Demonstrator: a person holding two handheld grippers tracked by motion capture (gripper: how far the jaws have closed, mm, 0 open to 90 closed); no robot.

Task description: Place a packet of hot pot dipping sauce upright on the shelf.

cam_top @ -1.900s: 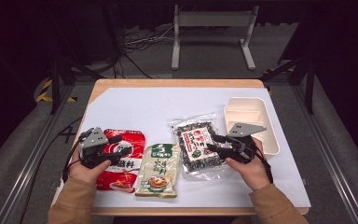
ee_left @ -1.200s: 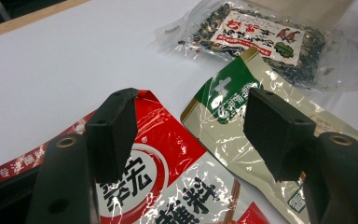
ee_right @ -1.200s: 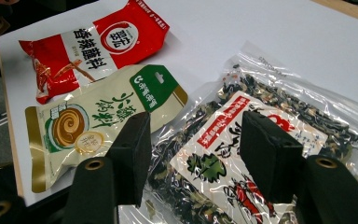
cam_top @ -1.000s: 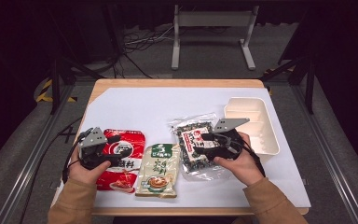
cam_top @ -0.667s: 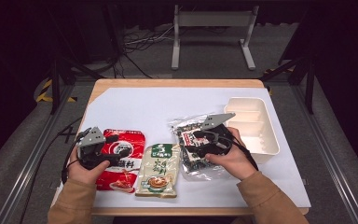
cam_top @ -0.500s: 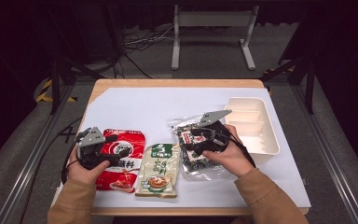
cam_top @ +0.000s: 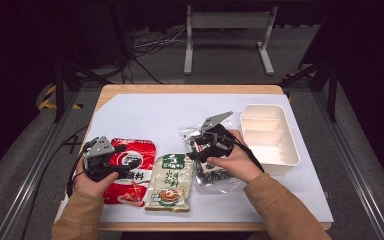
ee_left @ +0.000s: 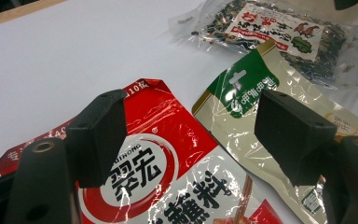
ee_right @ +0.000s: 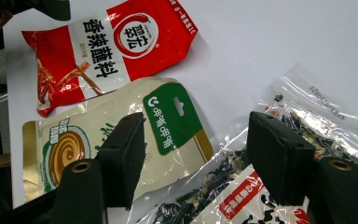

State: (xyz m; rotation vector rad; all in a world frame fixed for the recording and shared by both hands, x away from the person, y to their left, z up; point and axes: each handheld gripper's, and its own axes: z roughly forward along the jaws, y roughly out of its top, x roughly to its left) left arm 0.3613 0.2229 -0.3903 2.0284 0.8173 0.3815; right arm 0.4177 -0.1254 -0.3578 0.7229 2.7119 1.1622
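Three food packs lie side by side on the white sheet: a red pouch [cam_top: 132,172] [ee_left: 168,154] [ee_right: 116,46], a beige pouch with a green top [cam_top: 171,182] [ee_left: 233,121] [ee_right: 168,116], and a clear bag of dark bits [cam_top: 217,172] [ee_left: 279,32] [ee_right: 317,121]. My left gripper [cam_top: 125,161] [ee_left: 191,126] hovers open over the red pouch's upper end. My right gripper [cam_top: 192,150] [ee_right: 196,154] stands open above the clear bag's left edge, beside the beige pouch. Both pairs of jaws have just been opening, with nothing between them.
A white compartment tray [cam_top: 267,142] sits at the right, just past the right hand. The far half of the white sheet [cam_top: 155,112] is bare. The wooden table edge [cam_top: 190,89] runs behind it.
The right hand has carried its gripper leftward from beside the tray across the clear bag toward the beige pouch. The left gripper has stayed over the red pouch.
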